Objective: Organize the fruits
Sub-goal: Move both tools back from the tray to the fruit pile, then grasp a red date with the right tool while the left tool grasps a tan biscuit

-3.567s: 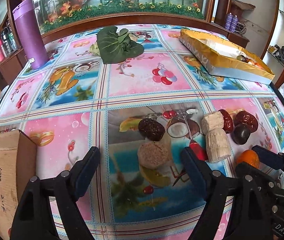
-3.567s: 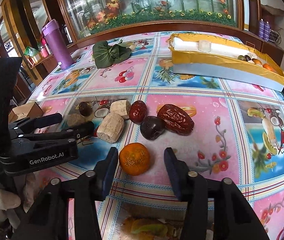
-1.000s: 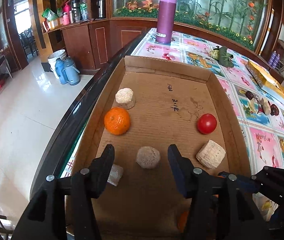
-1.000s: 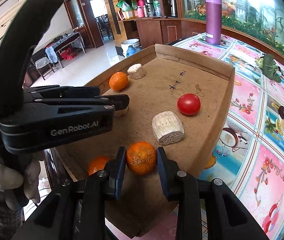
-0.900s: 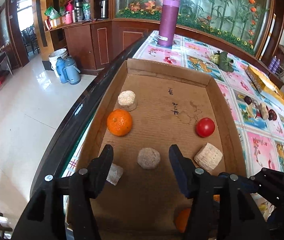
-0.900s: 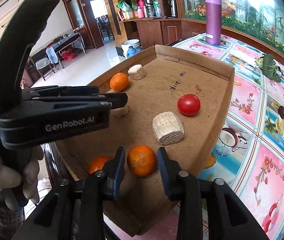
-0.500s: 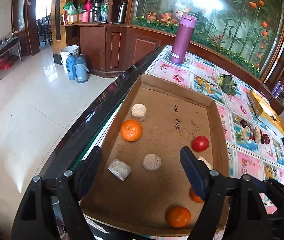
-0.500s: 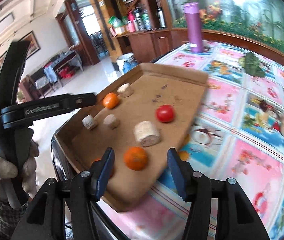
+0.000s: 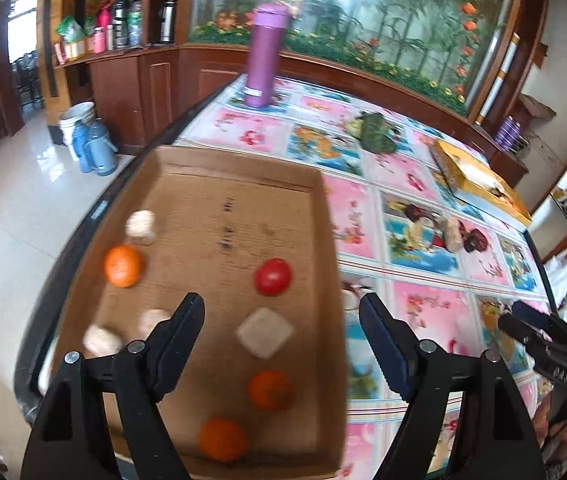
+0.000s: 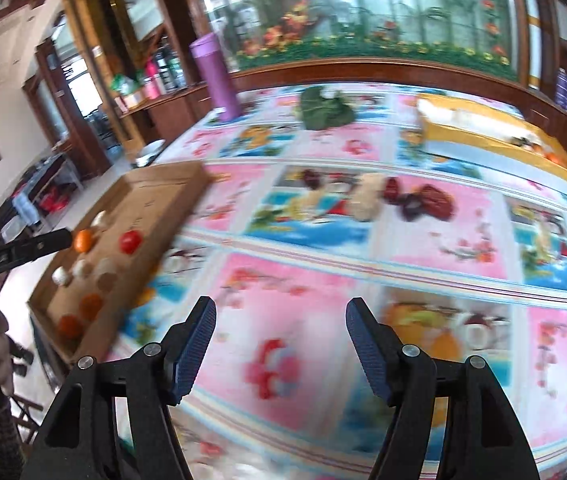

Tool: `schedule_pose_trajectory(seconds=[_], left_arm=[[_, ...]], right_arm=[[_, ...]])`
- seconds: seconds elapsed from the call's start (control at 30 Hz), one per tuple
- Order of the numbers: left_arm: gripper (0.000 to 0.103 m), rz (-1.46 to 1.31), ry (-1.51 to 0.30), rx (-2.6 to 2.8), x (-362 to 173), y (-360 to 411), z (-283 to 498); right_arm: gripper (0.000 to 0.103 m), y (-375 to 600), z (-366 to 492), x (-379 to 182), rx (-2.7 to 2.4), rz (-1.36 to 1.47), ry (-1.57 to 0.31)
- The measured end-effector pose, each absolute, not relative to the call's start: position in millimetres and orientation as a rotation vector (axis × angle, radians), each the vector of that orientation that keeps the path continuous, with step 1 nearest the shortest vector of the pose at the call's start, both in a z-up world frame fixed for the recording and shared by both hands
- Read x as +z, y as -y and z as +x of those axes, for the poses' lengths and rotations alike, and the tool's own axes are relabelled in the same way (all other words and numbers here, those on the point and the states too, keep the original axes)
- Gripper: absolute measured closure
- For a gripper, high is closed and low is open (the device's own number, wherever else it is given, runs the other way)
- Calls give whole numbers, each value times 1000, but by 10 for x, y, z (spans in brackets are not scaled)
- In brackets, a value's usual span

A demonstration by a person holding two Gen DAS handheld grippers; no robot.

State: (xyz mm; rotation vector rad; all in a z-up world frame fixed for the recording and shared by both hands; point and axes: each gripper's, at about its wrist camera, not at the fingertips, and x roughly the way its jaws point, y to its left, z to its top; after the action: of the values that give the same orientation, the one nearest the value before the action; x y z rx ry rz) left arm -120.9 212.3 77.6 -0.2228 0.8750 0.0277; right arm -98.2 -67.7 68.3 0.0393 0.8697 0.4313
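Your cardboard tray (image 9: 325, 216) at the left edge of the surface (image 10: 423, 272) already holds a fair share: three oranges, one at the far left (image 9: 122, 265) and two close to you (image 9: 270, 390) (image 9: 222, 439), a red tomato (image 9: 272, 276), and several pale, blurred chunks, among them a squarish piece (image 9: 264, 332) just beyond the nearer oranges. That part looks done. What is left, as far as you can see, is the small cluster of dark red fruits and a pale piece (image 10: 399, 198) lying on the patterned cloth well apart from the tray, nearer the yellow box (image 10: 495, 140), which holds a few items of its own at its far end; whether those belong to your sorting cannot be told. Your left hand-held gripper (image 9: 281, 334) hangs over the tray with its jaws apart and nothing between them. Your right hand-held gripper (image 10: 279, 338) is over bare cloth, its jaws opening and empty, facing the leftover cluster. I would judge you past halfway, with the next pick most likely among those dark fruits.
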Motion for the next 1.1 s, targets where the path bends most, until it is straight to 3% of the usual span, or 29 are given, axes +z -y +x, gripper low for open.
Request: schedule_pose_trajectory(seconds=[0.43, 0.9, 0.97, 1.03, 1.1], left_arm=[[24, -128, -966, -165, 578, -1135, -870], [24, -109, -1024, -211, 345, -805, -704], [24, -114, -1034, -215, 318, -754, -632], [24, -113, -1035, -215, 314, -687, -555], [24, -113, -1026, -216, 335, -617, -474]], right_arm=[[29, 1420, -244, 664, 180, 40, -824], [33, 1340, 498, 262, 150, 93, -871], [41, 1383, 502, 252, 169, 115, -870], [59, 1422, 516, 251, 189, 136, -875], [66, 1453, 512, 260, 161, 125, -879]])
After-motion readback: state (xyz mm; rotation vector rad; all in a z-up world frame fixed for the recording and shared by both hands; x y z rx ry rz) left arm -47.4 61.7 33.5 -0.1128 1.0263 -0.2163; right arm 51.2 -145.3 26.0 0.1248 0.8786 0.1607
